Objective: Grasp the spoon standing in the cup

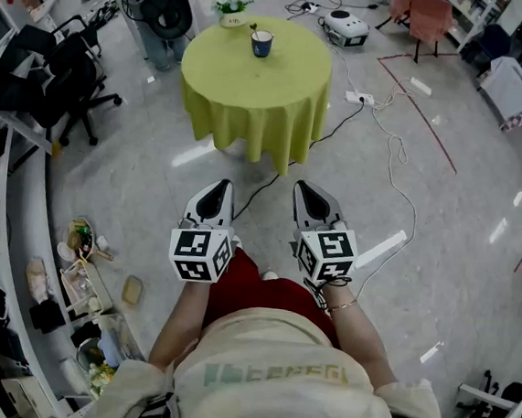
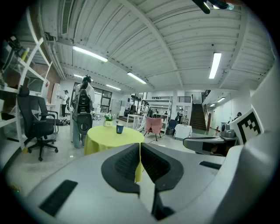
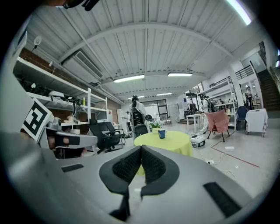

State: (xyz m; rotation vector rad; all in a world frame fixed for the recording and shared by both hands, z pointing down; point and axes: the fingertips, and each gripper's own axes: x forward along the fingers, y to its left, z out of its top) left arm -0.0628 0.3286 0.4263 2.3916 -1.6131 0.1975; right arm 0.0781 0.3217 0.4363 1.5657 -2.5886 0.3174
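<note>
A dark blue cup stands on a round table with a yellow-green cloth, far ahead of me. A thin spoon handle sticks up out of the cup. The cup shows small in the left gripper view and in the right gripper view. My left gripper and right gripper are held side by side over the floor, well short of the table. Both have their jaws pressed together with nothing between them.
A small pot of white flowers stands at the table's far edge. Black office chairs and shelving line the left. A white cable and power strip lie on the floor right of the table. A pink chair stands at the back.
</note>
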